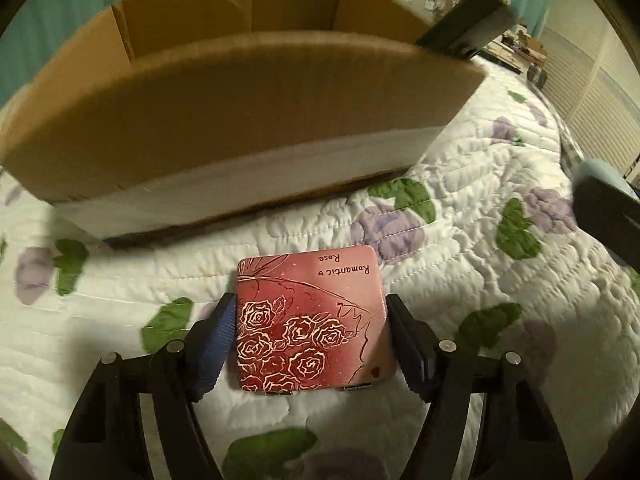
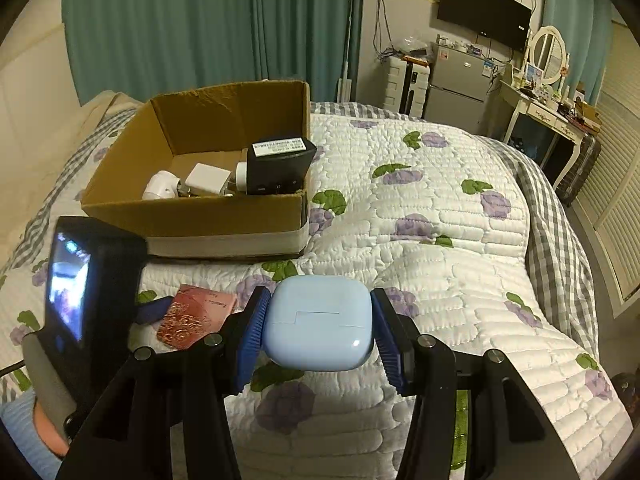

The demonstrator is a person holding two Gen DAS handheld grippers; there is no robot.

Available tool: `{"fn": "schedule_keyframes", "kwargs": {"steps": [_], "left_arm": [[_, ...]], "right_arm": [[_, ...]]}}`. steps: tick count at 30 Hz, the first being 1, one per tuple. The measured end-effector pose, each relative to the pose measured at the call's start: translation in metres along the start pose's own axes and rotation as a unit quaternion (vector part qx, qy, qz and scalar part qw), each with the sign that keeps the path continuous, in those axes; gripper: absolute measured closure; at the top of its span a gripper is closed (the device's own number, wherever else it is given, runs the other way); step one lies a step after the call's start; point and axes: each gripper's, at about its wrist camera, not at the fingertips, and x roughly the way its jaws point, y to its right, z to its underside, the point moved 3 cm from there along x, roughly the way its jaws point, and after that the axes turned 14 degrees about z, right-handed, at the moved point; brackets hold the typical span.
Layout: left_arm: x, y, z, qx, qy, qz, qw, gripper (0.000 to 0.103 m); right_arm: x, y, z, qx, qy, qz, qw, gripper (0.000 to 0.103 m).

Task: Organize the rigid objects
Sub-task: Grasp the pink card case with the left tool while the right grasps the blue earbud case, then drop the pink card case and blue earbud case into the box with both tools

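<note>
A pink square tin with a white rose drawing (image 1: 310, 322) lies on the quilt, between the fingers of my left gripper (image 1: 310, 340); the blue pads sit against both its sides. The tin also shows in the right wrist view (image 2: 194, 316), resting on the bed. My right gripper (image 2: 320, 328) is shut on a light blue rounded earbud case (image 2: 320, 326) and holds it above the quilt. An open cardboard box (image 1: 240, 120) stands just behind the tin; in the right wrist view the box (image 2: 192, 204) holds a black device (image 2: 278, 168) and white items (image 2: 206, 178).
The floral quilt (image 2: 440, 220) covers the bed, with open quilt right of the box. The left gripper's body with its lit screen (image 2: 86, 280) stands at the left. A fridge (image 2: 460, 88), a dresser with mirror (image 2: 548, 80) and green curtains stand beyond the bed.
</note>
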Motion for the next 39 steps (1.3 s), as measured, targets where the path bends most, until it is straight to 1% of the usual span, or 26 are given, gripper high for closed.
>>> {"fn": "schedule_keyframes", "kwargs": {"steps": [1,4,7,12,15,18,20,22,26,29,33,36,39], "left_arm": [[-0.006,0.001,0.001,0.000,0.005,0.000,1.0000,0.030],[-0.037,0.003,0.001,0.000,0.038,-0.005,0.9993,0.030],[-0.081,0.003,-0.008,0.007,0.086,-0.013,0.9962,0.030],[-0.134,0.001,-0.040,0.019,0.153,-0.028,0.9877,0.030],[-0.152,-0.005,-0.065,0.024,0.181,-0.040,0.9824,0.030],[-0.160,-0.015,-0.086,0.026,0.198,-0.054,0.9783,0.030],[-0.158,-0.023,-0.102,0.024,0.205,-0.068,0.9761,0.030],[-0.154,-0.027,-0.113,0.024,0.206,-0.073,0.9755,0.030],[-0.128,-0.037,-0.133,0.029,0.197,-0.087,0.9762,0.030],[-0.098,-0.048,-0.142,0.027,0.178,-0.093,0.9792,0.030],[-0.070,-0.057,-0.140,0.017,0.163,-0.102,0.9811,0.029],[-0.057,-0.064,-0.138,0.008,0.154,-0.094,0.9835,0.029],[-0.049,-0.071,-0.137,-0.006,0.146,-0.094,0.9847,0.028]], "right_arm": [[-0.002,0.000,-0.001,0.000,0.003,0.000,1.000,0.053],[-0.011,0.000,-0.004,0.001,0.016,-0.006,1.000,0.053],[-0.024,0.003,-0.014,0.009,0.034,-0.014,0.999,0.053],[-0.052,0.006,-0.043,0.008,0.073,-0.028,0.997,0.053],[-0.067,0.006,-0.066,0.007,0.098,-0.038,0.994,0.053],[-0.073,0.003,-0.087,-0.003,0.116,-0.043,0.992,0.053],[-0.072,-0.001,-0.101,-0.008,0.125,-0.049,0.991,0.053],[-0.066,-0.005,-0.114,-0.012,0.129,-0.055,0.990,0.053],[-0.049,-0.012,-0.128,-0.017,0.127,-0.063,0.990,0.053],[-0.032,-0.016,-0.129,-0.023,0.118,-0.066,0.991,0.053],[-0.009,-0.015,-0.124,-0.026,0.096,-0.069,0.993,0.053],[0.000,-0.017,-0.121,-0.030,0.087,-0.067,0.993,0.053],[0.006,-0.019,-0.121,-0.034,0.082,-0.066,0.994,0.053]]}}
